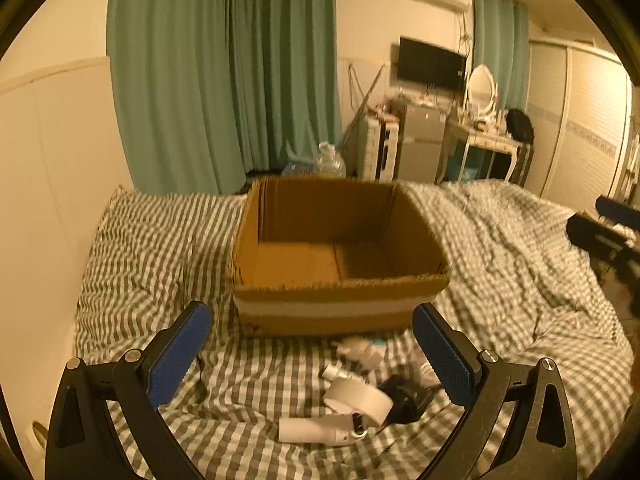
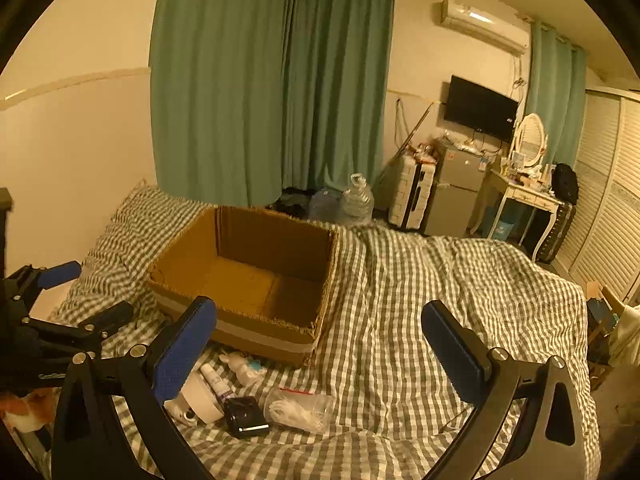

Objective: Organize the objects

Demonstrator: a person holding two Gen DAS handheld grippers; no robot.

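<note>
Cardboard box (image 1: 340, 256) – open top, nothing visible inside, sits on the checked bedspread (image 1: 500, 248) mid-bed, white tape band across its near wall. Loose items lie on the cover just in front of your box, near side: roll of white tape (image 1: 358, 398), white tube w/ cap (image 1: 320, 429), black device (image 2: 245, 416), small tube (image 2: 216, 382), white bottle (image 2: 242, 366), clear bag of white cable (image 2: 300, 408) – all bunched close, some touching. Your left gripper (image 1: 312, 352) hangs above that pile, fingers spread wide, holding nothing. Your right gripper (image 2: 320, 344) is likewise spread and unloaded, over bare cover to the right of the pile. Behind: green curtains (image 1: 224, 72), wall TV (image 2: 480, 108), water jug (image 2: 356, 200).
</note>
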